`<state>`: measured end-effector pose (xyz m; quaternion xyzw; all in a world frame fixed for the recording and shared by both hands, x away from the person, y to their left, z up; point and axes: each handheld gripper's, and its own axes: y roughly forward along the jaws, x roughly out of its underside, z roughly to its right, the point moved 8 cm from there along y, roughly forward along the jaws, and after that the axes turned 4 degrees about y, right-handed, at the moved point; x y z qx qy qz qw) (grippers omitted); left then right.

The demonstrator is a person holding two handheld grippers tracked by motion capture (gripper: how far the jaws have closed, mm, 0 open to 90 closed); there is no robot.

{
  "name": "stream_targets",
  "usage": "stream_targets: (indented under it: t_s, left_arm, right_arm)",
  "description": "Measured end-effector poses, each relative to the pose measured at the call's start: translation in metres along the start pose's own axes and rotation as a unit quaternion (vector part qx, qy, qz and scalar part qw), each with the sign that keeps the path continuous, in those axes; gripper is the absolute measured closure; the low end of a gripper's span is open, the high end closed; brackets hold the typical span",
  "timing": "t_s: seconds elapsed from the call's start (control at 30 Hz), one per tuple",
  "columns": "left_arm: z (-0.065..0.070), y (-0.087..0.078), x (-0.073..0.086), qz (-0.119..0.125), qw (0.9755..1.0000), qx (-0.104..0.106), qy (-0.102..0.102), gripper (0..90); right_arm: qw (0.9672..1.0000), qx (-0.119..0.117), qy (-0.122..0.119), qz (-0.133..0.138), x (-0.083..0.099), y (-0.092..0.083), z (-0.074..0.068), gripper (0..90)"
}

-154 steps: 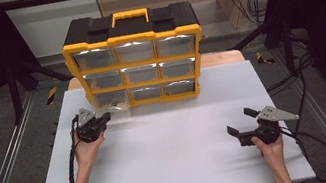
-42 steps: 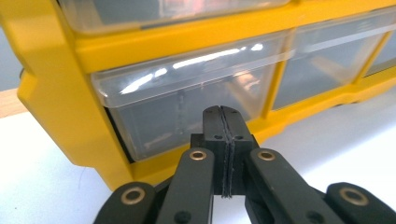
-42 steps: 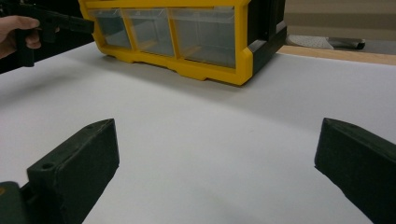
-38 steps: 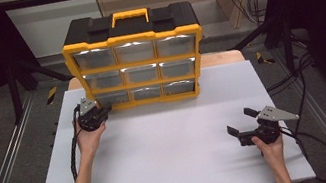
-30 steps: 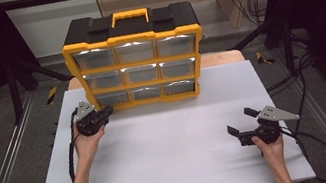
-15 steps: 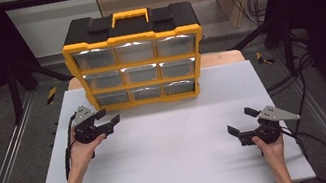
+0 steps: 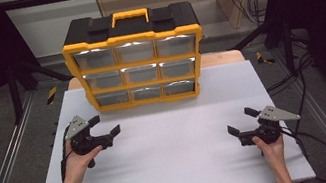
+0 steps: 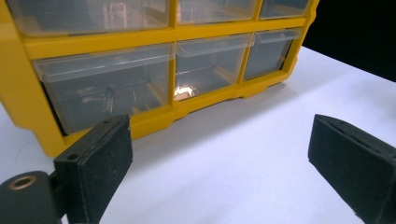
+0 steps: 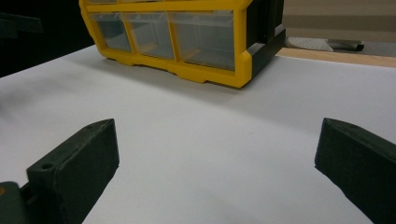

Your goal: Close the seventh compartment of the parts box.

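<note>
**Both grippers open in front of the drawer cabinet**

The yellow drawer cabinet stands at the upper centre of the white table. The left gripper, at centre left, has just been opening its jaws, nothing between them; the bottom-left drawer lies just ahead. The right gripper, lower right, gapes empty.

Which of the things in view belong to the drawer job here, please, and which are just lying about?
Part of the job:
- drawer cabinet, yellow and black, all drawers shut
- its bottom-left drawer, nearest the left gripper
- left gripper, open, nothing between its fingers
- right gripper, open, resting off to the side

Just lying about:
- white table
- cables off the table's right edge
</note>
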<state>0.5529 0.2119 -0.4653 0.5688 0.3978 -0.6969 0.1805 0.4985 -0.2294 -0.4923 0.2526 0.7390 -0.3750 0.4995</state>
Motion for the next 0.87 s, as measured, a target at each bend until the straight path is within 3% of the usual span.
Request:
stream_targets:
  t_s: [0.3, 0.53, 0.87]
  left_arm:
    - [0.004, -0.012, 0.015, 0.021, 0.9998, 0.002, -0.004, 2.7]
    - [0.004, -0.017, 0.026, 0.025, 0.9996, 0.0, 0.013, 1.9]
    - [0.002, -0.022, 0.034, 0.032, 0.9994, 0.0, 0.012, 1.8]
  right_arm:
    - [1.0, -0.001, 0.0, 0.0, 0.0, 0.0, 0.0, 0.5]
    - [1.0, -0.002, 0.0, 0.0, 0.0, 0.0, -0.001, 0.4]
    - [1.0, -0.005, 0.001, 0.002, 0.0, 0.0, -0.001, 0.4]
